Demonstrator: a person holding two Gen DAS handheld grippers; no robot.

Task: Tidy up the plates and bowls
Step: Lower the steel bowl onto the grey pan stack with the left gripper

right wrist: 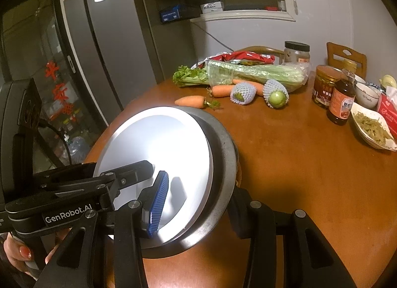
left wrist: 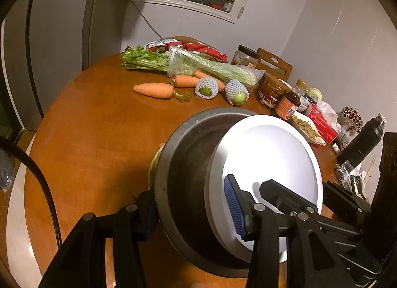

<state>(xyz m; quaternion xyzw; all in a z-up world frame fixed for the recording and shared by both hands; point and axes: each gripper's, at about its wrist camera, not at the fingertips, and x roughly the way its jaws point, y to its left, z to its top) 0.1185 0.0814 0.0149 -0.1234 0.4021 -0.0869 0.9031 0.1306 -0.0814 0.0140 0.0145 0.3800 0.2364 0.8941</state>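
A white plate lies tilted inside a dark grey plate or shallow bowl, with a yellowish dish edge under them. My left gripper is shut on the stack's near rim, one blue-padded finger on the white plate, the other outside the grey rim. In the right wrist view my right gripper is shut on the same stack, a blue pad on the white plate and the other finger under the grey rim. The left gripper's black fingers rest on the plate too.
The round brown table holds carrots, netted green fruit, bagged celery, jars, a sauce bottle, small bowls and a dish of food. A fridge stands left.
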